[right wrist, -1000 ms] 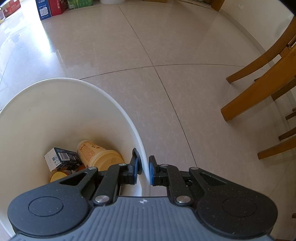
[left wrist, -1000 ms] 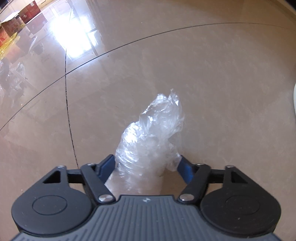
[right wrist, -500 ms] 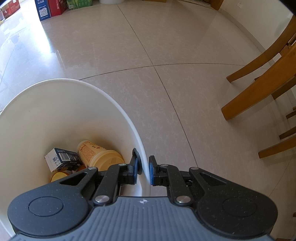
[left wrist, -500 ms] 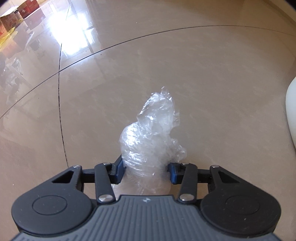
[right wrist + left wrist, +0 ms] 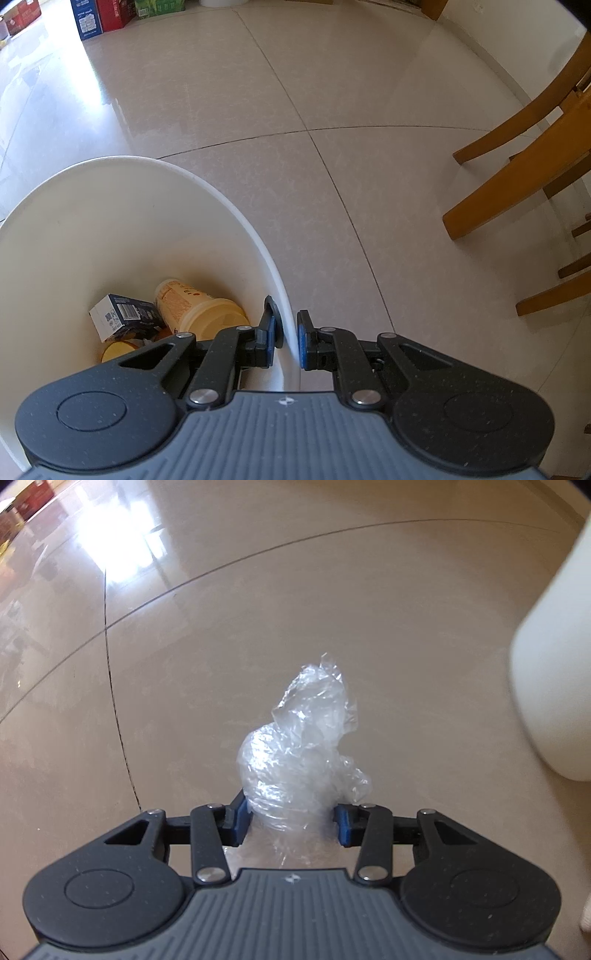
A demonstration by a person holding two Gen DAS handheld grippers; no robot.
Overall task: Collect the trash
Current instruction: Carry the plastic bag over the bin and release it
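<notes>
The left hand-held gripper (image 5: 291, 821) holds a crumpled wad of clear plastic film (image 5: 301, 753) between its blue pads (image 5: 242, 814), which press on the lower part of the wad from both sides. The jaws stand at a moderate width, set by the bulk of the film. The rest of the wad projects forward past the fingertips, above the tiled floor (image 5: 388, 627). Whether its tip touches the floor cannot be told.

Handling judgement: the film is very light, soft and fully compressible. It gives no firm resistance, so the pads sink in before they bite. The surface is smooth and likely slippery, and a loose fold can pull free. The best hold is across the densest, most bunched part, where it is gripped now, not on the thin upper flap.

The right hand-held gripper (image 5: 290, 339) is clamped on the rim of the white trash bin (image 5: 155, 206), one pad inside the wall and one outside. Inside the bin lie a yellow cup (image 5: 201, 308) and a small dark carton (image 5: 122, 317). In the left wrist view the bin's outer wall appears at the right edge, near the wad. Wooden chair legs (image 5: 517, 177) stand well apart on the right.
</notes>
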